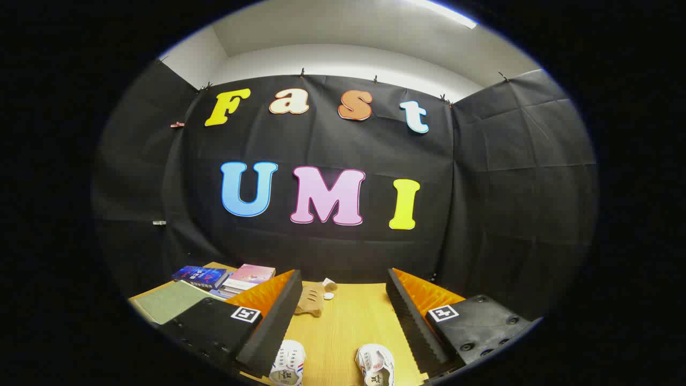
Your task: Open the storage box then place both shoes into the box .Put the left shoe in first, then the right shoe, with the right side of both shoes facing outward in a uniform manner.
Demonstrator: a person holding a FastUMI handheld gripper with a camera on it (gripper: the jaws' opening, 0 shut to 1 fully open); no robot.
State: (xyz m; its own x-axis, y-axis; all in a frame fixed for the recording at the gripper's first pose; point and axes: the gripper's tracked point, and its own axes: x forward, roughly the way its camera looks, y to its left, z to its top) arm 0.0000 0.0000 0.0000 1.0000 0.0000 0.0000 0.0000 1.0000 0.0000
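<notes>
1. The gripper [343,327] rides level and high, looking straight across the wooden table [348,321] toward the cloth wall; its fingers stand wide apart, holding nothing.
2. Both shoes sit close in, in the gap between the fingers and low at about 6 o'clock from their midpoint. One white shoe [288,369] lies toward 7 o'clock, just inside the left finger [273,321]; the other white shoe [377,366] lies toward 5 o'clock, just inside the right finger [415,321].
3. Each shoe's long axis seems to run roughly along the fingers' reach, 12 to 6 o'clock, the two side by side and apart. Only their far ends are visible, so I cannot tell which is the left shoe.
4. A small brown plush toy [315,300] lies beyond the shoes at 12 o'clock, near the wall. A stack of books [225,279] and a green mat [166,303] lie off at 10 o'clock, past the left finger.
5. My judgement: the task has hardly begun, and the tongs must first find the storage box to open before dipping down toward either shoe.
</notes>
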